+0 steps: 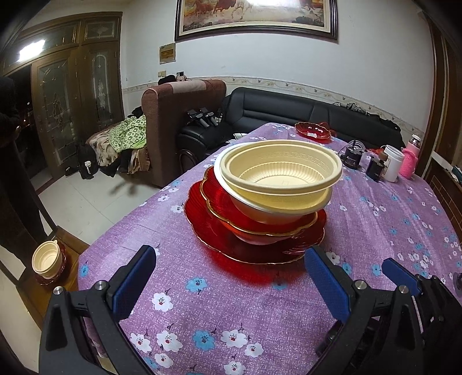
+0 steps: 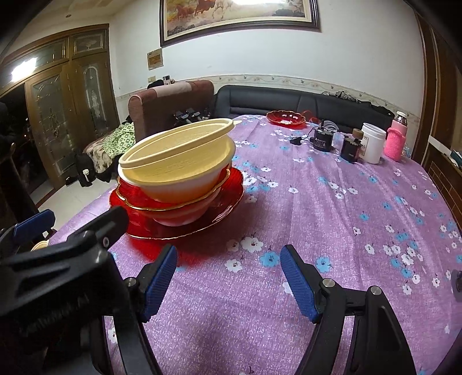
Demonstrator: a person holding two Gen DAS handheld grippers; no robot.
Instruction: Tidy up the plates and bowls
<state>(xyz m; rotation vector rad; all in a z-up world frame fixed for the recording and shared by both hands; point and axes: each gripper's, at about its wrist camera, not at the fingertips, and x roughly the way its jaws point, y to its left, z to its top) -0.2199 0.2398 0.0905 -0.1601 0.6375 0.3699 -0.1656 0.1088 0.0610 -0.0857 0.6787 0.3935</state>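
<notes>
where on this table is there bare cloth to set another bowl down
The widest free patch is the purple cloth between the stack of dishes and the far-right jars: white jar, pink bottle. It is also bare just ahead of the right tool. It is crowded around the stack and that far corner.

painting (image 1: pixel 254 14) cropped at top, sofa (image 1: pixel 288 112) partly hidden

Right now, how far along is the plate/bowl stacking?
Done: cream bowls sit nested on a red scalloped bowl, all on a large red plate; the top bowl sits tilted. In hand: nothing; left gripper and right gripper are both open and empty over the floral tablecloth. Left: a small red dish at the table's far end, apart from the stack.
</notes>
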